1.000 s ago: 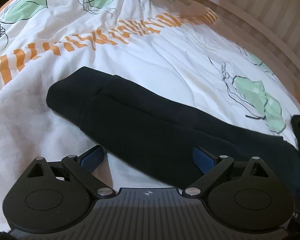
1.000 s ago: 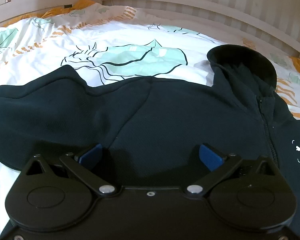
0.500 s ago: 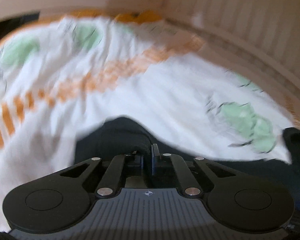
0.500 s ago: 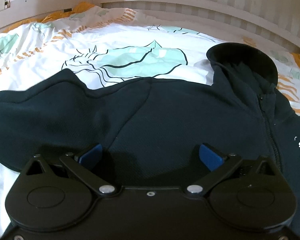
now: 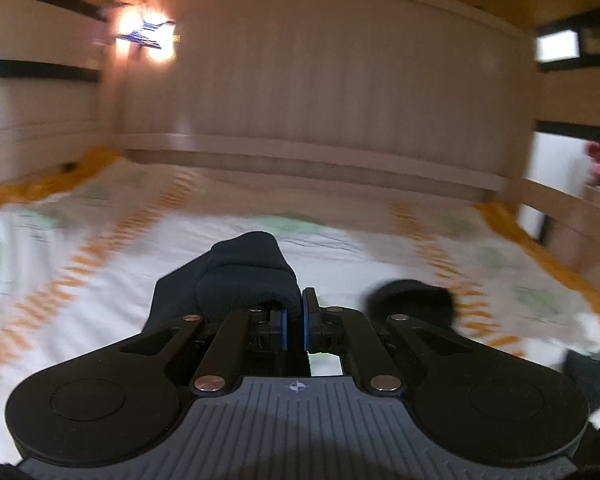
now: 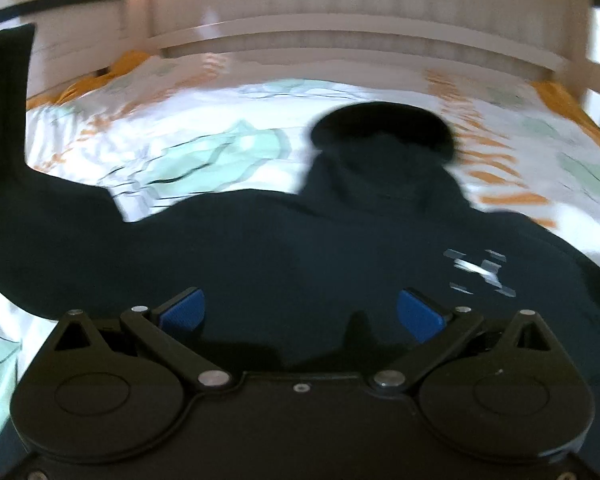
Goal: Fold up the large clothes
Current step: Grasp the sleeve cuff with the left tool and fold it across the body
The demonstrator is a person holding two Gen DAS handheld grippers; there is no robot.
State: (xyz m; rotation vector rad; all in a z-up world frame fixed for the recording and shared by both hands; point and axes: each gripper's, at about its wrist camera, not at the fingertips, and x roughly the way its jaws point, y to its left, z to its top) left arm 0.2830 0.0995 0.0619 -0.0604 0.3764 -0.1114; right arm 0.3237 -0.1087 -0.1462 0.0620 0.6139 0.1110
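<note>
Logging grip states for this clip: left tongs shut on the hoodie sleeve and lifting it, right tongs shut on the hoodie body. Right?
Not quite. The right tongs are open, blue pads spread wide above the black hoodie, as the right wrist view shows. The left tongs are shut on the sleeve, raised off the bedspread.

— Any wording to read?

— None legible. Only a white printed emblem (image 6: 476, 268) on the chest of the dark soft-fabric hooded jacket (image 6: 300, 260), below and to the right of its round hood (image 6: 382, 128). Smeared by blur into broken strokes and corner ticks; no letters or brand to make out.

— Anything else marked?

— A small white crosshair sign (image 5: 298, 387), printed at the front middle of the grey ribbed plastic body of the left gripper (image 5: 295, 320), well nearer the camera than the hood. Just a symbol, without lettering beside it.
</note>
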